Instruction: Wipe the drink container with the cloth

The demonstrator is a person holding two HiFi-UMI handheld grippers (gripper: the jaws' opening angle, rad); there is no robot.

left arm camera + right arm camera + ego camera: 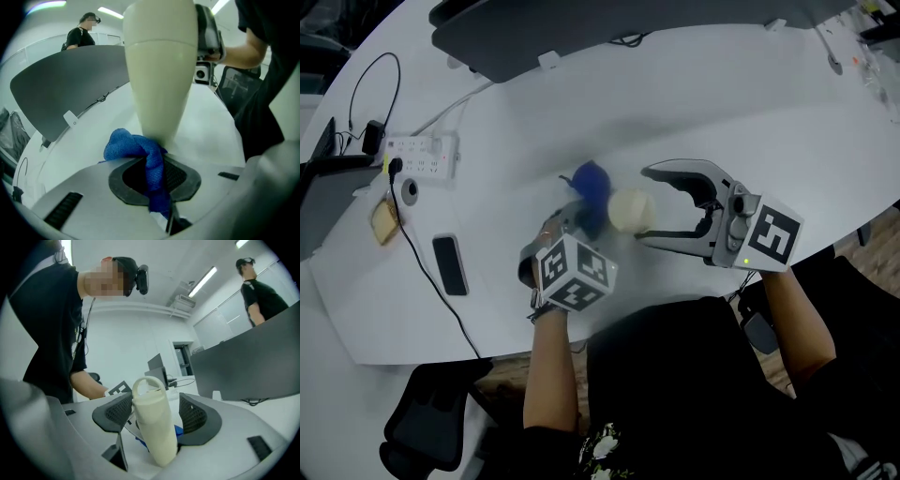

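A cream drink container (630,211) stands on the white table (741,112), slightly tilted in the right gripper view. My right gripper (643,206) is shut on it from the right, jaws on either side of its body (152,423). A blue cloth (592,187) is bunched just left of the container. My left gripper (577,217) is shut on that cloth. In the left gripper view the cloth (136,145) runs up between the pads and presses against the foot of the container (159,70). A bit of blue cloth (178,430) shows behind the container.
A dark monitor (581,37) stands at the table's far side. On the left are a white power strip (422,155), a black phone (450,264) and a trailing black cable (427,281). The table's curved front edge runs close to my body.
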